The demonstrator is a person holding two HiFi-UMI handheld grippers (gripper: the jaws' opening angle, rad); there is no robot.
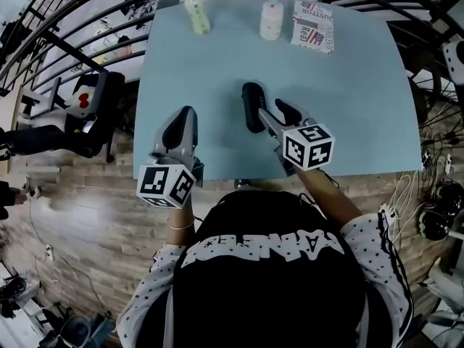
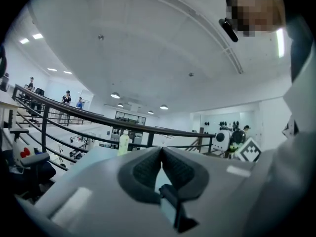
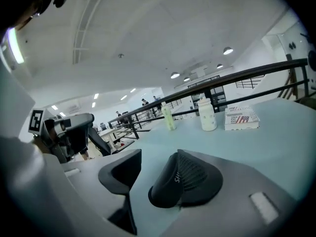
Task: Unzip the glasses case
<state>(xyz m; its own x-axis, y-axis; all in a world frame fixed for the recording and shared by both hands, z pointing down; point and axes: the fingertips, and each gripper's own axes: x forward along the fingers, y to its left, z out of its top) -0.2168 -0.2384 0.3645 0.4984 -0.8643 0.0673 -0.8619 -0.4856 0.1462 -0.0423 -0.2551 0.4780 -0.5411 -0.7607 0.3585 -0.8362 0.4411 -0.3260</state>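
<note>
Nearest is the person (image 1: 268,267), in a black top with white letters, who holds one tool in each hand. The left tongs (image 2: 161,151) are closed: their two sides meet at the tips and nothing is between them. In the head view they are over the near left part of the surface (image 1: 355,100), well apart from the case.

The right tongs (image 3: 158,156) are open. The case (image 1: 251,106), black and oblong, is between their two sides. In the right gripper view it lies close against the right pad (image 3: 200,174) and seems to touch it, but the line of contact is dark, so I am not sure. The left pad (image 3: 121,169) is clearly apart from the case, with bare surface in the gap. The case lies on the light blue surface, near its middle, with its long side pointing away from the person.

Farther, along the far edge, stand a green bottle (image 1: 197,14), a white bottle (image 1: 271,19) and, just to the right of it, a box (image 1: 313,26) with a flag printed on it. Behind the surface runs a dark railing (image 3: 247,74).
</note>
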